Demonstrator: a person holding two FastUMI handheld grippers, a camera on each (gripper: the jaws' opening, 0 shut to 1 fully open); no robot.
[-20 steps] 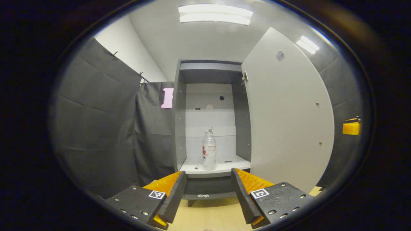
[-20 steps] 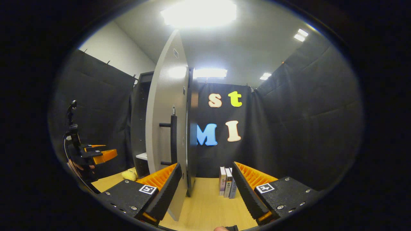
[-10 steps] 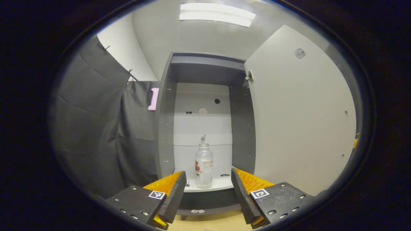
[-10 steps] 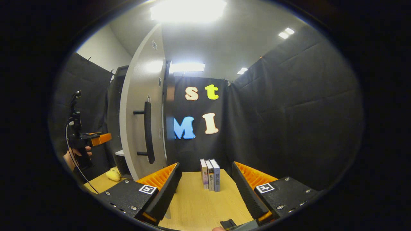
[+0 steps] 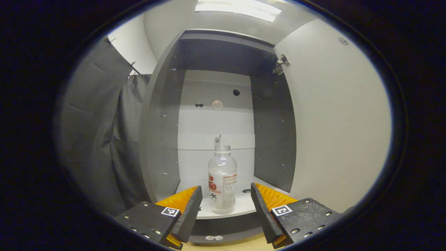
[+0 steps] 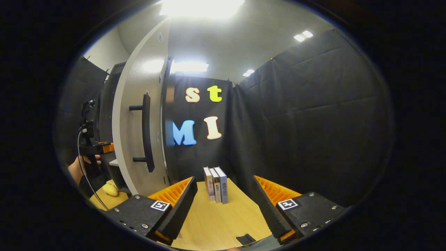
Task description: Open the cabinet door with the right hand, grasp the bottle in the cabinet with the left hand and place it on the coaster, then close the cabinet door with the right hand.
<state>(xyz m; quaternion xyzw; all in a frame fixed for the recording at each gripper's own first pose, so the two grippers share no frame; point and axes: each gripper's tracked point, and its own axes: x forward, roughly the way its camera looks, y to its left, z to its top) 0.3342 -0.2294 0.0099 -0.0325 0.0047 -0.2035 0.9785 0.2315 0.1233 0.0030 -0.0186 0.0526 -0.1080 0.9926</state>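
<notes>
reaching in with fingers spread, the left gripper (image 5: 225,212) frames the bottle (image 5: 222,181) upright on the cabinet shelf (image 5: 240,208); an off-centre finger could topple it. the right gripper (image 6: 223,209) is spread, holding nothing.

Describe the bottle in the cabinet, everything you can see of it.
The bottle is clear plastic by the look of it, seemingly empty, with a rounded shoulder, a short neck and a red and white label around its middle. It stands upright on the white cabinet shelf, near the front edge. Nothing grips it; the open left tool frames it from in front.
</notes>
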